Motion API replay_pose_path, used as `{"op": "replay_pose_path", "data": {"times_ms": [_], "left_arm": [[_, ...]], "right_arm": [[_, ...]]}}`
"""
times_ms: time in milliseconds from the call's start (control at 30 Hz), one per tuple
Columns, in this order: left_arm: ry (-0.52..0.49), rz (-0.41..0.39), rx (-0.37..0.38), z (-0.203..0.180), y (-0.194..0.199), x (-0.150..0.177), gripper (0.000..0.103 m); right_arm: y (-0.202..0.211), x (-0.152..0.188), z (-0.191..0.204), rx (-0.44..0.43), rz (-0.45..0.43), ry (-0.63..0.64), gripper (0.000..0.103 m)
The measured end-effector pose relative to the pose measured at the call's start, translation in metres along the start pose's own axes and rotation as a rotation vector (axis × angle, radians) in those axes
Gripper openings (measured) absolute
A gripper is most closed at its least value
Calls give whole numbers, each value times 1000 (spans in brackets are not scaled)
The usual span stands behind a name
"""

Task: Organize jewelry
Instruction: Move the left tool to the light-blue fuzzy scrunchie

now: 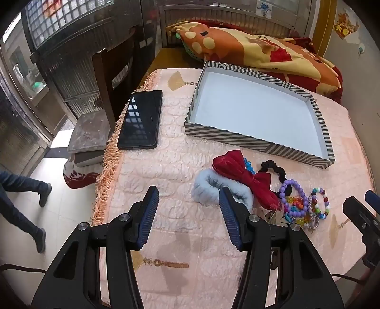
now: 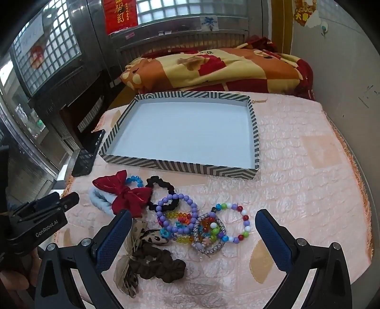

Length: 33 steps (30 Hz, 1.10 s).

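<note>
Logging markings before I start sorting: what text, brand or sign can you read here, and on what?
"GenRobot.AI": white lettering on the left tongs' black body.
Red banner on the window: yellow characters, too blurred to read.
Red-and-gold wall decoration: characters unreadable.
White paper sticker on the rail: blue mark, unreadable.
Phone: screen dark, no text.

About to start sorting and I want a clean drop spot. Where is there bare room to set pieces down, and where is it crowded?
The striped tray holds nothing. Bare cloth lies right of the mixed-colour bead bracelet, and between the phone and the tray. It is crowded in front of the tray: red bow, black scrunchie, purple bead bracelet and brown scrunchie overlap.
</note>
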<state>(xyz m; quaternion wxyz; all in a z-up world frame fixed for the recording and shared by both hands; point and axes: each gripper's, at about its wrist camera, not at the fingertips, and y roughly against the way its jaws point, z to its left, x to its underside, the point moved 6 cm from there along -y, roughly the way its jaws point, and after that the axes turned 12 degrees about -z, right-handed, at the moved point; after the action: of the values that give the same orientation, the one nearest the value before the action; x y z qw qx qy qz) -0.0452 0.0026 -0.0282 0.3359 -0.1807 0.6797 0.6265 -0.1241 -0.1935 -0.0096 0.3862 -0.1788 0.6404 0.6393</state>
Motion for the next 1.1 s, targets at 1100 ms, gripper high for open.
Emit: {"op": "replay_pose_path", "data": {"times_ms": [1100], "left_arm": [[98, 79, 28, 20, -17, 1, 53]], "right_arm": [[-13, -5, 5, -42, -1, 15, 103]]}}
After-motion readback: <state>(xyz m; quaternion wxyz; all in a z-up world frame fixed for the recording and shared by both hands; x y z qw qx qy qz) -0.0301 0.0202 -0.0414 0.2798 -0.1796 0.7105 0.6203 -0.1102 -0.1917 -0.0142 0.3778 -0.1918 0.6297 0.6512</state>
